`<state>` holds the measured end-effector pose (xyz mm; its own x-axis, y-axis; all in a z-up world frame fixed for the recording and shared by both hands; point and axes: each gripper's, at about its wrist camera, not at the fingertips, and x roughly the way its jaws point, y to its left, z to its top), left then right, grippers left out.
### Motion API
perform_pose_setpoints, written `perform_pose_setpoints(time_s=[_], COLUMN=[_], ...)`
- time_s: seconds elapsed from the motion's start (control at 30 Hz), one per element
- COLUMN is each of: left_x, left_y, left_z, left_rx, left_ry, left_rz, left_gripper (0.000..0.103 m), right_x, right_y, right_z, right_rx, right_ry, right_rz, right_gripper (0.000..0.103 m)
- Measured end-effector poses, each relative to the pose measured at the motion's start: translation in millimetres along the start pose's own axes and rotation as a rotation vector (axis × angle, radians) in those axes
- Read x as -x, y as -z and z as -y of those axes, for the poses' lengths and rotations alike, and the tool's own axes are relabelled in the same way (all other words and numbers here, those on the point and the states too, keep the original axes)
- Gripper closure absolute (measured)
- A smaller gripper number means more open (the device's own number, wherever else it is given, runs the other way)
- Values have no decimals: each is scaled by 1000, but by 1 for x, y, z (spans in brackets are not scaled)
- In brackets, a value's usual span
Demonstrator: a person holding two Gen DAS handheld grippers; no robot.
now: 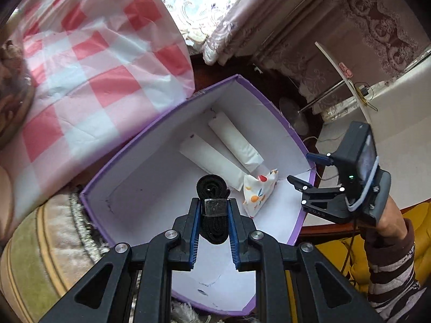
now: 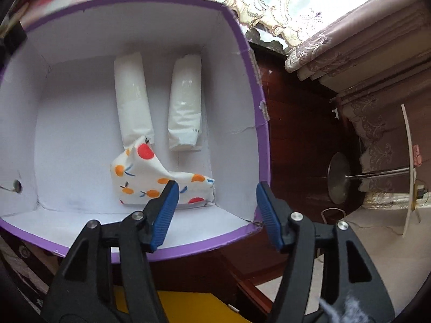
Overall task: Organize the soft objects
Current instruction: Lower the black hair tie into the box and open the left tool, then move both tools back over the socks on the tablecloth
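Note:
A purple-rimmed box (image 1: 150,140) with a white inside holds two white soft packets (image 1: 212,158) lying side by side and a small white pouch with an orange fruit print (image 1: 258,191). My left gripper (image 1: 214,210) is shut on a rolled black strap with a metal buckle (image 1: 212,188), held over the box's inside. In the right wrist view the same box (image 2: 250,62) lies below; the two packets (image 2: 133,97) rest at the back and the fruit-print pouch (image 2: 150,180) lies loose on the floor. My right gripper (image 2: 216,188) stands open above the box's near right corner, nothing between its fingers.
A pink-and-white checked cloth (image 1: 89,62) lies left of the box. A fringed rug edge (image 1: 54,231) is below it. Dark wooden floor (image 2: 299,134), a lamp stand base (image 2: 338,180) and lace curtains (image 2: 309,32) are to the right. A striped sleeve (image 1: 390,266) holds the right gripper (image 1: 301,185).

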<state>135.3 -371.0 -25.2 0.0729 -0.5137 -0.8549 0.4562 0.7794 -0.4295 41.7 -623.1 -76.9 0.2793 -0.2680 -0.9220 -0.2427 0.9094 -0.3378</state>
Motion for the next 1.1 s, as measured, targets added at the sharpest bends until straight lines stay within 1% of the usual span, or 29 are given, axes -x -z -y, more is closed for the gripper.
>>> perform_pose_setpoints(time_s=[0.03,0.07,0.1,0.13,0.17,0.23,0.3,0.33,0.4,0.47,0.5,0.53,0.6,0.67,0.73,0.8,0.87,0.97,1.1], left_x=[-11,-23,-37,-52,-68,-98,-125,-137,-157,-171,-175,-177,-178,-176,-169,-157,-147,-119,-58], left_y=[-5,-10,-16,-20,-24,-28,-30,-31,-35,-42,-47,-52,-59,-58,-53,-50,-46,-40,-30], left_z=[3,7,11,13,15,23,25,28,29,29,28,28,30,29,30,33,36,42,49], left_rx=[1,-5,-26,-43,-53,-130,-176,-211,-240,-270,-258,-257,-279,-275,-289,-313,-317,-319,-324], left_ry=[-19,-41,-72,-94,-117,-171,-210,-229,-268,-304,-296,-270,-272,-265,-262,-291,-294,-263,-196], left_rz=[-32,-58,-88,-130,-174,-245,-315,-336,-353,-342,-323,-297,-245,-257,-252,-215,-202,-161,-23], left_gripper=[83,83,83,83,83,83,83,83,83,83,83,82,80,68,43,36,36,36,36], right_x=[5,10,15,19,22,25,26,25,24,22,21,19,18,16,17,17,19,24,33], right_y=[1,2,4,6,7,12,14,15,17,19,19,19,20,19,17,15,13,11,4], right_z=[3,5,8,10,9,3,-12,-18,-32,-40,-43,-45,-50,-53,-56,-56,-54,-56,-55], right_rx=[-38,-75,-116,-143,-159,-176,-170,-161,-155,-167,-174,-176,-176,-177,-170,-173,-176,-184,-203], right_ry=[-36,-89,-148,-182,-198,-244,-304,-322,-344,-374,-388,-397,-407,-403,-400,-404,-397,-397,-390], right_rz=[27,50,74,93,111,132,129,126,123,124,122,118,114,101,101,101,103,111,130], right_gripper=[37,37,37,37,37,37,37,37,37,37,37,37,37,37,37,37,37,37,37])
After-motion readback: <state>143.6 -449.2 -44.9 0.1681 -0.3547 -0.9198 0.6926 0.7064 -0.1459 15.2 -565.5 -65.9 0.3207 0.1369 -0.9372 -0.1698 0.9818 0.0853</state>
